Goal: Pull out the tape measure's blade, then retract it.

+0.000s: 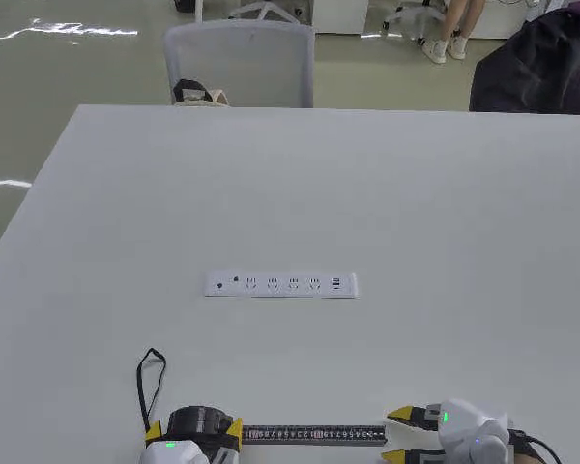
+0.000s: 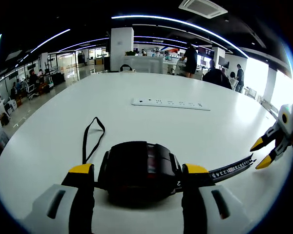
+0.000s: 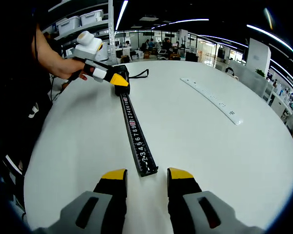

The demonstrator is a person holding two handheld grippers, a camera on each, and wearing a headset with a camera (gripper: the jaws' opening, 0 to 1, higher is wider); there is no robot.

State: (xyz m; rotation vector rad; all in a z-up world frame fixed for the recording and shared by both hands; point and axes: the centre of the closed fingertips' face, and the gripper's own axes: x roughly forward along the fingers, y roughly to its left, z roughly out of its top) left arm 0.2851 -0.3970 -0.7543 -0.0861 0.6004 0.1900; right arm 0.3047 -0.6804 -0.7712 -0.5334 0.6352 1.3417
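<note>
Nearest the headset, along the near edge of the white table [image 1: 387, 193], the working line runs left to right. Left gripper [image 1: 193, 431]: its jaws are closed against the two sides of the tape measure [image 2: 139, 170], whose black case sits on the table between the yellow tips. A strap [image 1: 147, 382] trails from the case, away from the person. Blade [image 1: 314, 434]: partly out and flat on the table, its long axis runs from the case straight toward the right gripper [image 1: 398, 435]. Right gripper: its jaws are parted and hold nothing. In the right gripper view the blade's free end [image 3: 147, 169] lies just ahead of the two tips and between them, apparently touching neither. The right gripper is thus nearer the free end, the left nearer the case. Judged from this layout, retraction requires the blade to run back leftward along its own axis into the held case. A power strip [image 1: 280, 284] lies well beyond, mid-table.
</note>
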